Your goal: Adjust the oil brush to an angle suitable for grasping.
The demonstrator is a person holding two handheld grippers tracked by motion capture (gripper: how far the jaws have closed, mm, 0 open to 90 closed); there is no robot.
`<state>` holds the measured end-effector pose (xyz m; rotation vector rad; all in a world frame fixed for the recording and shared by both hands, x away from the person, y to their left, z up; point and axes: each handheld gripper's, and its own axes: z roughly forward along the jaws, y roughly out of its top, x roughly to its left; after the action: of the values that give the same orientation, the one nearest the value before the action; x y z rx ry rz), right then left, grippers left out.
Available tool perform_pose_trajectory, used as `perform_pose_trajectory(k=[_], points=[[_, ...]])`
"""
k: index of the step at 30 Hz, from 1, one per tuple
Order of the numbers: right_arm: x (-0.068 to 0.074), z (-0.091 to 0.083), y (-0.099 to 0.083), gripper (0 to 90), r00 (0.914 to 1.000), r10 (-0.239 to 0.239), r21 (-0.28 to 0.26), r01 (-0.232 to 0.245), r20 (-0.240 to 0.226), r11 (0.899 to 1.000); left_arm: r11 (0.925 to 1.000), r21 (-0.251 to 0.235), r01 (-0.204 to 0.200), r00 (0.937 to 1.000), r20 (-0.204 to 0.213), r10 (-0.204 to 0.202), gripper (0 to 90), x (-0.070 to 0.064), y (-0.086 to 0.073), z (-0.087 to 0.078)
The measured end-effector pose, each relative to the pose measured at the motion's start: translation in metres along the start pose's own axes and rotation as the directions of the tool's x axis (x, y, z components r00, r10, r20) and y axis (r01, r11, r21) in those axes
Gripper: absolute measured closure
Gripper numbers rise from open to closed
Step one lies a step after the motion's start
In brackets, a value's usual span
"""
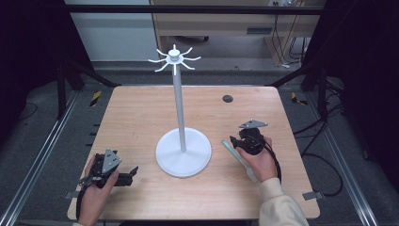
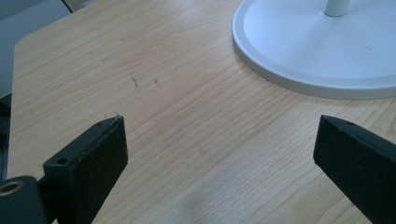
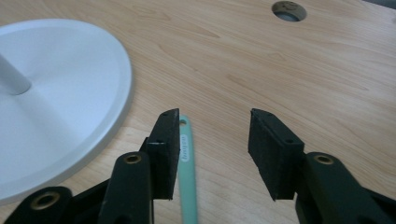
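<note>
Here, both tongs (image 1: 134, 170) (image 1: 231, 141) agape, pale wooden table (image 1: 141, 113), grey floor (image 1: 42, 122) around.

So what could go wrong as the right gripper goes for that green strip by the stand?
The green strip lies flat on the table, beside one jaw of the right gripper rather than between the open jaws; closing now would likely miss it or pinch just an edge. The white stand's base is close, so a sideways correction could bump it.

A light wooden table (image 1: 141, 117) is seen; a white hook stand (image 1: 183, 151) is set centrally, with a green strip (image 1: 234, 154) laid just beside its base.
</note>
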<state>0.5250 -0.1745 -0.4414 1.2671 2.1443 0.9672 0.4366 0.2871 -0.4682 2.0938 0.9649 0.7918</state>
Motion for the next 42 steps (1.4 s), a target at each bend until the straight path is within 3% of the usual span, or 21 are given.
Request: perform_pose_trajectory(k=[4,11,14,15,17,33,42], points=[[0.009,0.002,0.0,63.5,0.9974,-0.044,0.009,0.044,-0.057,0.999,1.0,0.0,0.002,1.0,0.0,-0.002,2.7,0.0,0.0,0.0],[0.027,0.007,0.0,79.5,0.981,-0.135,0.046,0.142,-0.14,0.989,1.0,0.004,-0.008,1.0,0.004,0.008,2.9,-0.001,0.0,0.0],[0.031,0.01,-0.001,82.7,0.9775,-0.159,0.061,0.168,-0.139,0.984,0.9999,0.008,-0.012,0.9999,0.009,0.012,3.0,-0.002,0.0,0.001],[0.033,0.014,-0.002,86.5,0.9781,-0.166,0.093,0.178,-0.125,0.98,0.9999,0.009,-0.01,0.9999,0.012,0.01,3.2,-0.002,0.0,0.001],[0.033,0.016,-0.003,90.0,0.9789,-0.166,0.112,0.179,-0.12,0.977,0.9999,0.008,-0.01,0.9999,0.012,0.01,3.3,-0.003,0.0,0.001],[0.023,0.035,-0.01,90.0,0.9876,-0.133,0.184,0.146,-0.083,0.972,0.9999,0.01,-0.009,0.9999,0.009,0.009,3.3,-0.002,0.0,0.002],[0.024,0.044,-0.014,90.0,0.9872,-0.138,0.243,0.154,-0.08,0.958,0.9998,0.011,-0.015,0.9998,0.008,0.015,3.3,-0.002,0.0,0.001]])
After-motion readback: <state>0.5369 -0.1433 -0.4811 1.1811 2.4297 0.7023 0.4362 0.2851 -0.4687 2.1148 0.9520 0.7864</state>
